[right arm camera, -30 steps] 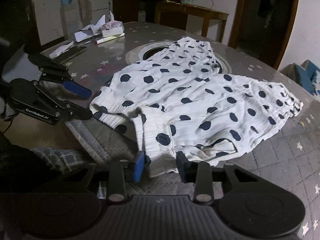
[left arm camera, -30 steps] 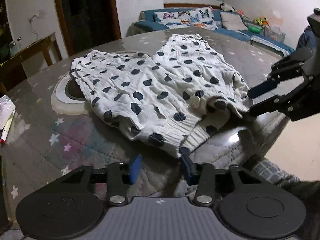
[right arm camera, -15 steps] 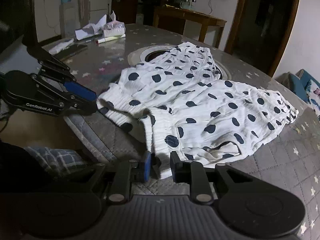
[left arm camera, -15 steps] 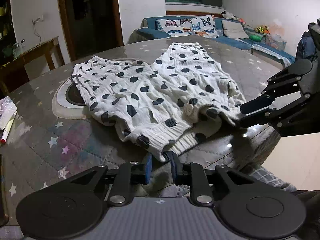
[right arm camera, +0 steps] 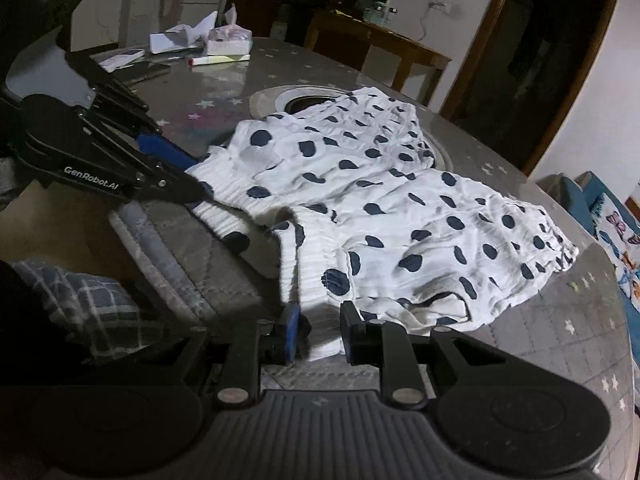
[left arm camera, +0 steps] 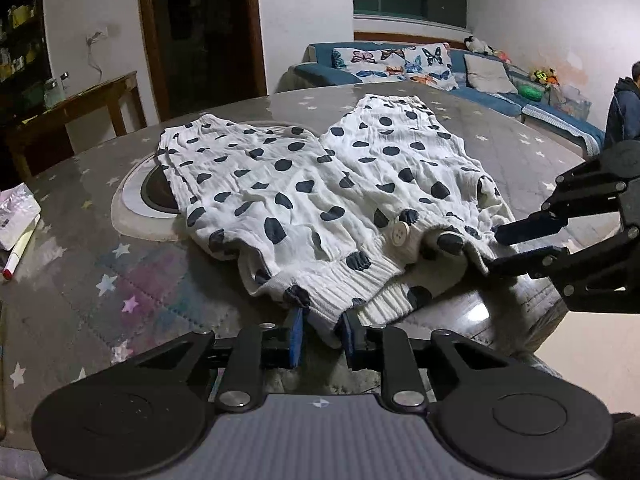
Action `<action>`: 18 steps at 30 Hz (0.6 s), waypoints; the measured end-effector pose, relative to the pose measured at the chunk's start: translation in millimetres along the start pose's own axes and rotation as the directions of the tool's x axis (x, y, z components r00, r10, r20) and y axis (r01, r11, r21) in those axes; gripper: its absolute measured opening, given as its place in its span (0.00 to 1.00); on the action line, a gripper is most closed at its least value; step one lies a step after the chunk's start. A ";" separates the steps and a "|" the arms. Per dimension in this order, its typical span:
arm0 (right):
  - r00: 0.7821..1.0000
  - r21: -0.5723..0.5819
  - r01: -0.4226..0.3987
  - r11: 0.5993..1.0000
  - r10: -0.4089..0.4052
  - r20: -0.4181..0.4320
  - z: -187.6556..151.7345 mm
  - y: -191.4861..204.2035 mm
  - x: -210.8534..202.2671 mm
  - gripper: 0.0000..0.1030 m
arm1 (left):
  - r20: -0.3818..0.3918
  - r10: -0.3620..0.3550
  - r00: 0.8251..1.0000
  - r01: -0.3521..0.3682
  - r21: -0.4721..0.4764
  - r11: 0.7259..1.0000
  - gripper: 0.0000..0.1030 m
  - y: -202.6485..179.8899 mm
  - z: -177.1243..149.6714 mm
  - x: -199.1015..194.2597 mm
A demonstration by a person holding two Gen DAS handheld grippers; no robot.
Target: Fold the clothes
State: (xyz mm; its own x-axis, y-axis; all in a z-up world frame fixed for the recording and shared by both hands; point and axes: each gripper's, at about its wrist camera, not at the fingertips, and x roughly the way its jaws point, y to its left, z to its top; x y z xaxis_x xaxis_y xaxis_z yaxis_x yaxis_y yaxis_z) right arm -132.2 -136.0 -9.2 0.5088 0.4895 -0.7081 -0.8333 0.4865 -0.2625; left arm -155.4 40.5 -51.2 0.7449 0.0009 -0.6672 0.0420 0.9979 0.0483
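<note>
Low in each frame, the left gripper (left arm camera: pixel 322 334) and right gripper (right arm camera: pixel 318 334), jaws just narrowed, pinch the ribbed waistband of the spotted trousers (left arm camera: pixel 320 184) (white, dark dots).

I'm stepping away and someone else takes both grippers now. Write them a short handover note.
Left gripper: jaws have just closed on the ribbed waistband of the spotted shorts, near corner.
Right gripper: jaws likewise just closed on the waistband's other corner.
Shorts lie flat on the round table, legs pointing away, waistband at the near edge.
Done: both corners gripped.
Left: no fold made yet; probably lift the waistband and carry it over toward the leg ends.
</note>
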 end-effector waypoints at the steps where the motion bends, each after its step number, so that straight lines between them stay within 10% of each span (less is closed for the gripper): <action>1: 1.000 0.007 0.000 1.000 0.000 0.001 0.7 -1.6 -0.6 0.14 | 0.002 0.003 1.000 -0.003 0.009 1.000 0.22 -0.7 0.4 -0.4; 9: 0.995 0.053 0.075 0.996 -0.078 0.063 6.1 -24.7 -31.7 0.01 | 0.054 0.061 0.997 -0.069 0.175 0.982 0.07 2.8 7.0 -25.0; 18: 1.000 0.003 0.015 1.000 -0.015 -0.002 -10.0 -14.2 -29.3 0.02 | 0.008 0.053 0.999 -0.053 0.256 0.965 0.20 3.2 -2.3 -28.0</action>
State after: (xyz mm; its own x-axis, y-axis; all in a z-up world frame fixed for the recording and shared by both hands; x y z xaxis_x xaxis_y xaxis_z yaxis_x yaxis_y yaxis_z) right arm -137.5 -164.5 8.7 0.5206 0.4806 -0.7056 -0.8250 0.4961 -0.2707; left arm -177.6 43.8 -34.1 0.7511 0.0535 -0.6580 0.1714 0.9468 0.2725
